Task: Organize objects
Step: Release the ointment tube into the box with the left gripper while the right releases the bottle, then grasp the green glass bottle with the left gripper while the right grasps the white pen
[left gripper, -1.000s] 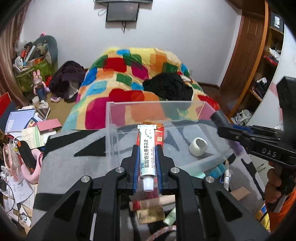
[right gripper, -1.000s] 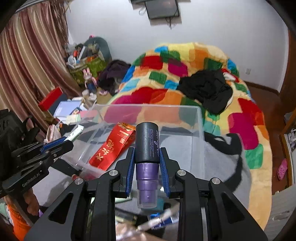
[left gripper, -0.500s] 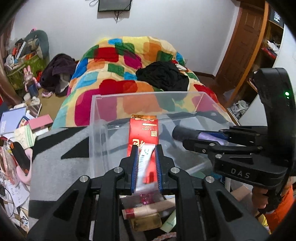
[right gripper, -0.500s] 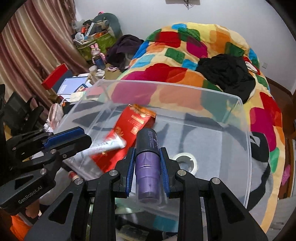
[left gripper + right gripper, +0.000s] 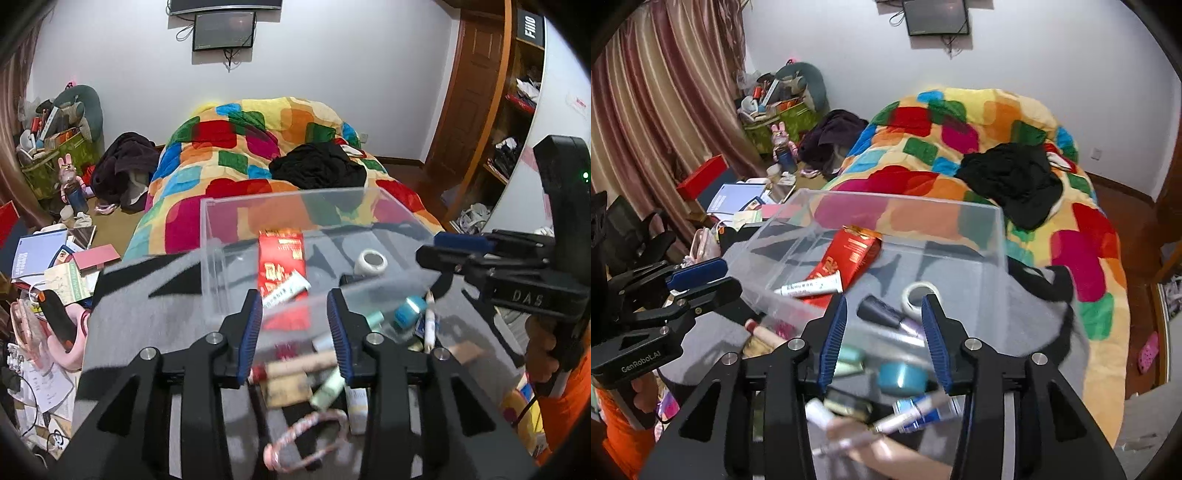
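A clear plastic box (image 5: 221, 258) (image 5: 905, 202) stands on a grey blanket. Inside lie a red packet (image 5: 280, 258) (image 5: 849, 254), a white tube (image 5: 286, 290) (image 5: 812, 286), a tape roll (image 5: 371, 260) (image 5: 918, 293) and a black-and-purple bottle (image 5: 886, 314). My left gripper (image 5: 295, 328) (image 5: 733, 276) hovers at the box's near wall. Its jaws are opening, and the tube lies free beyond them. My right gripper (image 5: 884, 332) (image 5: 432, 248) is over the box's near right side, jaws opening, with the bottle loose below.
Loose cosmetics, pens and a teal-capped bottle (image 5: 901, 376) lie on the blanket in front of the box, with a pink bracelet (image 5: 306, 439) nearest me. Behind the box is a bed with a patchwork duvet (image 5: 258, 147). Books and clutter cover the floor at left.
Both grippers have opened. The white tube has dropped from the left gripper onto the red packet, and the purple bottle has dropped from the right gripper into the box. Both have drawn back.
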{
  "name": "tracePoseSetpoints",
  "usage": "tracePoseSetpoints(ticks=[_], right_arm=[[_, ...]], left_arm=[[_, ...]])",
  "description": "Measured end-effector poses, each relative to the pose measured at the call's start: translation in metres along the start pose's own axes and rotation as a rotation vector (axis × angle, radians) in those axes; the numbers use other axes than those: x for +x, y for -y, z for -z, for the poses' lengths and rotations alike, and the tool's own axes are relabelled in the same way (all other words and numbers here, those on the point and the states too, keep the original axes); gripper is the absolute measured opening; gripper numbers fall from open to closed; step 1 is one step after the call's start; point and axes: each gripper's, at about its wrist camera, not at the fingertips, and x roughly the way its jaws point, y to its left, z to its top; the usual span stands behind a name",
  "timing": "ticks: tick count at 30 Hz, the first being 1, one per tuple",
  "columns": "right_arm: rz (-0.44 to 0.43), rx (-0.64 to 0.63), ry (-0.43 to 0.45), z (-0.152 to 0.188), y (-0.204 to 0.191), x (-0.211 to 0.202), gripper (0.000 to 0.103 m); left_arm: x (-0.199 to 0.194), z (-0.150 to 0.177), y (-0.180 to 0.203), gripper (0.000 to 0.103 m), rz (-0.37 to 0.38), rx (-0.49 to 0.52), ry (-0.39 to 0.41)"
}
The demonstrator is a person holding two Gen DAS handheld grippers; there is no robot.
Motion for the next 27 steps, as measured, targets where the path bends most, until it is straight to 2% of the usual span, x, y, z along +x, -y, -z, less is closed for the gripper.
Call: tracePoseSetpoints(ticks=[4,7,13,20,23,26,27], right_arm=[[0.046,0.022,0.009,0.022,0.004,-0.011,0.039],[0.065,0.057,-0.002,0.040,0.010,-0.013,0.041],[0.019,0.167,-0.080,0.071,0.019,0.000,0.042],[-0.017,0.192,-0.134,0.085,0.008,0.019,0.043],[-0.021,0.192,-0.138,0.090,0.009,0.020,0.043],[-0.019,0.198,-0.126,0.095,0.015,0.013,0.035],[-0.011,0.194,-0.124,0.097,0.018,0.011,0.028]], left_arm=[[-0.003,0.019,0.013,0.047,0.002,0.012,-0.012],[-0.001,0.033,0.025,0.047,0.021,0.021,-0.031],[0.008,0.057,0.046,0.047,0.039,0.040,-0.070],[0.019,0.073,0.050,0.047,0.049,0.023,-0.088],[0.016,0.077,0.052,0.041,0.055,0.026,-0.070],[0.012,0.078,0.053,0.041,0.034,0.040,-0.042],[0.011,0.078,0.053,0.041,0.030,0.041,-0.036]])
